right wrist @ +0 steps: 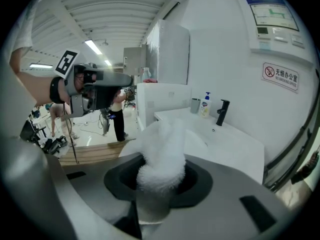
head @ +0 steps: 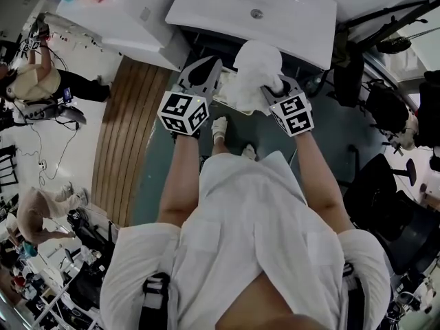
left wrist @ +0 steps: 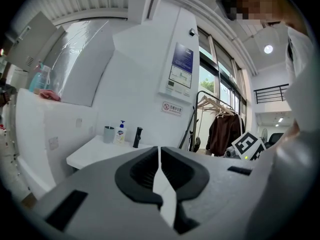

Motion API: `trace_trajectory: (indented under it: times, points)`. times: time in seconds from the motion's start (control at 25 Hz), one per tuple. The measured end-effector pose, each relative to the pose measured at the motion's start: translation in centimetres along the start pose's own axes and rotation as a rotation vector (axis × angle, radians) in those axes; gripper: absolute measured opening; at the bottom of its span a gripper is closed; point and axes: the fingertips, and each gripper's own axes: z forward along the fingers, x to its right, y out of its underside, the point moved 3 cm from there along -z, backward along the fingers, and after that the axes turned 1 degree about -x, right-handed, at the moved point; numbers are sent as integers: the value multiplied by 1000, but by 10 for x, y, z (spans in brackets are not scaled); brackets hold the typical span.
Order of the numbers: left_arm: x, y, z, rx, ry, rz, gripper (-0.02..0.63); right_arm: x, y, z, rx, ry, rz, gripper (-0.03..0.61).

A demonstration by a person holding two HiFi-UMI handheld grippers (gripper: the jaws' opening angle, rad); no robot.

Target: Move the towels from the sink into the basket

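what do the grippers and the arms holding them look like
The left gripper and right gripper both have broad grey bodies, with two jaws lined by black ribbed pads. Each carries a white cube printed with black square markers. The person wears a white top with short sleeves, leaving the forearms bare. No cables show on them.

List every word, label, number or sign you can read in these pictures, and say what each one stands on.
"无烟办公室", as far as it can be made out: red-ringed wall sign; the smaller line under it is too small to read.
Blue-topped wall poster: print too small to read.
Soap bottle: label blurred.
Marker cubes: square patterns only, no words.
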Motion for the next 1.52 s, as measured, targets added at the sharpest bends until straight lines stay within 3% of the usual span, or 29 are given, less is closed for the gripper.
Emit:
trace_trajectory:
  times: [0.36,1.16,1.36,1.52]
  points:
    - [-27,-3,-4,-6,-18,-1,21,-11,8,36,-73,-49,12,136]
    - [-109,-28,25,-31,14,2,21,2,6,117,-233,-29,62,188]
    - [-123,-30,30,-33,26,4,21,14,-14,123,-149,32,92,72]
    - [-131,-34,32,-27,35,4,21,27,-36,121,-87,84,106,54]
